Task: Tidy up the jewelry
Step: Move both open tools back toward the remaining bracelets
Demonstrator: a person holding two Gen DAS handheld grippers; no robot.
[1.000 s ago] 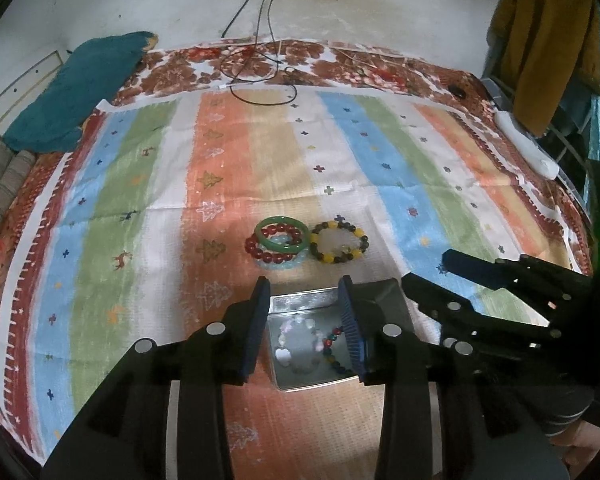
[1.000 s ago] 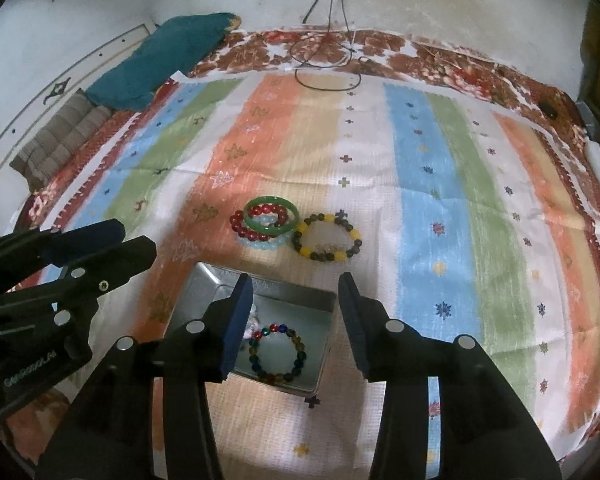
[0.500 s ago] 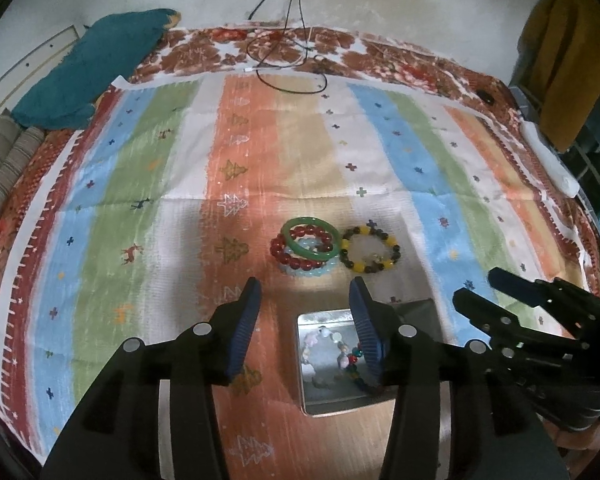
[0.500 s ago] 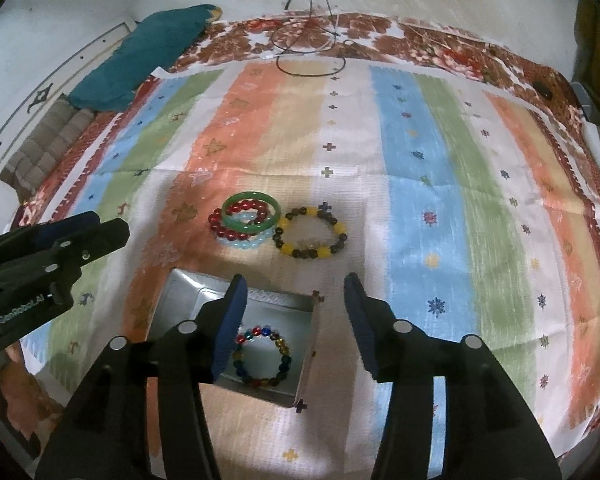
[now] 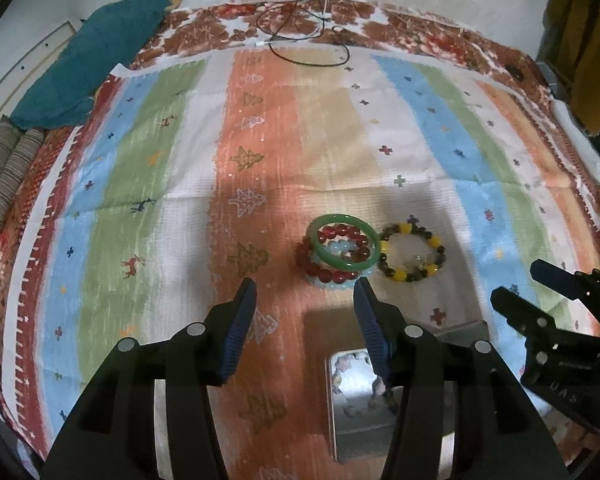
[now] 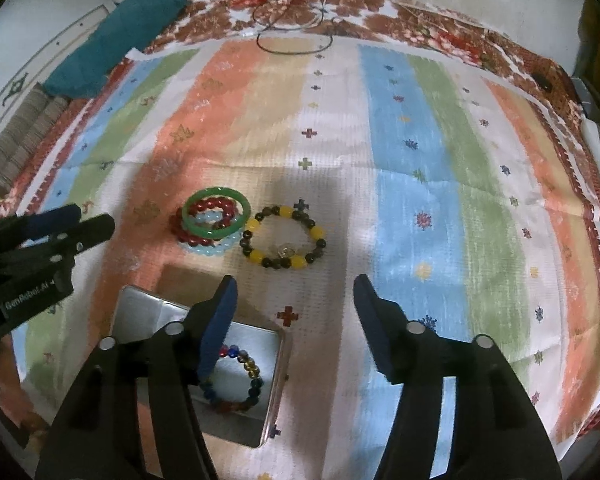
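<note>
Both sets of tongs hang released above a striped cloth spread over a bed, their blue-padded fingers spread wide with nothing between them. The left tongs hover just short of a stack of bracelets: a green bangle lies on top of a red bead bracelet, with a pale blue bead bracelet showing beneath them. Just beside that stack, on its right and close to touching it, lies a yellow and dark bead bracelet flat on the cloth. An open metal tin sits nearer the cameras, apart from the stack; a multicoloured bead bracelet rests inside it, and in the left wrist view a paler beaded piece also shows in the tin, partly hidden by the right-hand finger of the left tongs. The right tongs hover over bare cloth to the right of the tin, the left finger overlapping the tin's edge. At the far edge of the bed lie a teal cloth and a looped black cable. A mustard garment hangs at the far right.
</note>
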